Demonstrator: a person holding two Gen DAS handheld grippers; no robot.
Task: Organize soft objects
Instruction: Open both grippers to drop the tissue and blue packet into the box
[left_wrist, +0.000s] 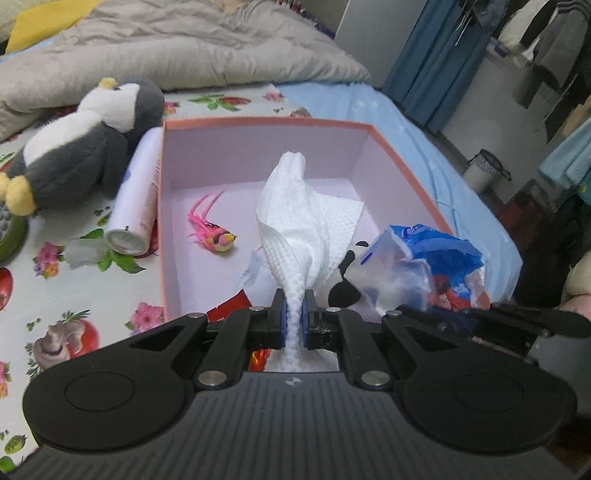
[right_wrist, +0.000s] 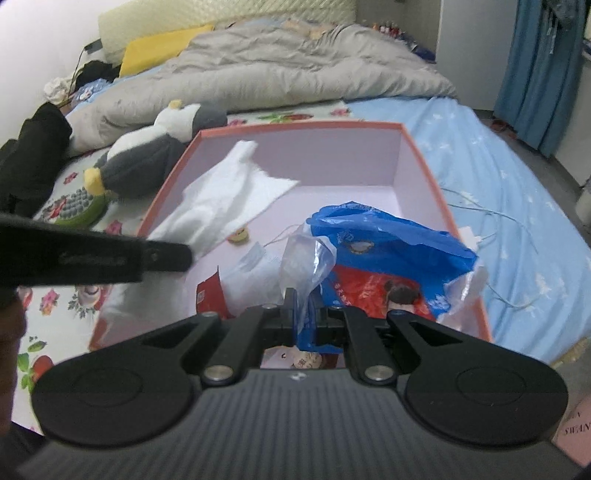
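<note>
My left gripper (left_wrist: 294, 317) is shut on a white textured paper towel (left_wrist: 295, 218), which hangs over the pink box (left_wrist: 266, 123). The towel (right_wrist: 225, 199) also shows in the right wrist view over the box (right_wrist: 424, 173), with the left gripper's black body (right_wrist: 96, 258) at the left. My right gripper (right_wrist: 304, 314) is shut on a blue, red and clear plastic bag (right_wrist: 384, 254) above the box's near right part; this bag (left_wrist: 424, 266) sits at the right in the left wrist view. A pink feathered toy bird (left_wrist: 216, 238) lies on the box floor.
A grey and white penguin plush (left_wrist: 81, 144) and a white spray can (left_wrist: 138, 199) lie left of the box on the flowered sheet. A black-and-white plush (left_wrist: 345, 284), white bag (right_wrist: 251, 277) and red packet (right_wrist: 208, 291) lie in the box. A grey quilt (right_wrist: 295, 66) lies behind; white cords (right_wrist: 491, 218) right.
</note>
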